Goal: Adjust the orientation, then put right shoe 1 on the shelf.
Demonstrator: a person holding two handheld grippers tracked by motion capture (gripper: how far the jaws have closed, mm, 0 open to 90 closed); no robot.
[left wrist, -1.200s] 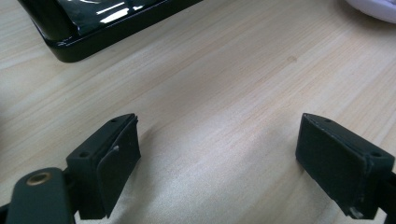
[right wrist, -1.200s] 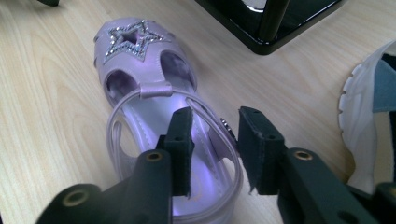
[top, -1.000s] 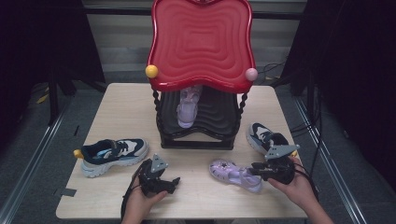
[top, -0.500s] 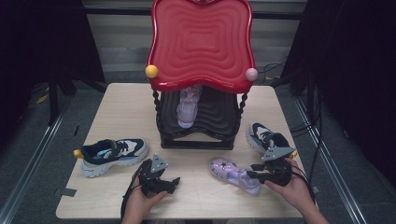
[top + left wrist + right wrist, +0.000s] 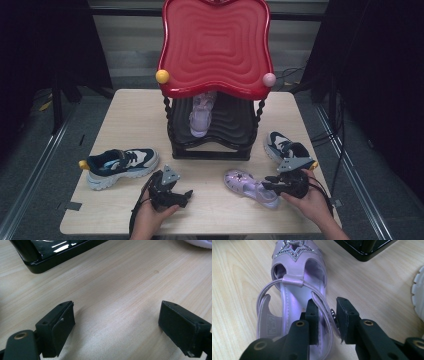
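Grasping is the step in hand: the right gripper (image 5: 325,312) has its two black jaws on either side of the heel strap of the lilac patent sandal with a rhinestone star on its toe (image 5: 250,186), and the jaws have just been closing, with the strap and its small metal buckle between them. In the right gripper view the pads look close against the strap, though I cannot tell whether they truly pinch it yet, so I judge the grip unfinished. The sandal lies flat on the pale wooden table (image 5: 125,115), near the front edge, just before the black ribbed shoe stand with the red wavy top (image 5: 215,45), where its lilac mate (image 5: 200,112) sits on a shelf. The left gripper (image 5: 172,192) rests by the front edge with its jaws spread wide over bare wood, grasping nothing. The next move, as I judge it, calls for a firm pinch on the strap, then a lift clear of the table; the strap is thin and floppy, so the shoe may dangle and swing.
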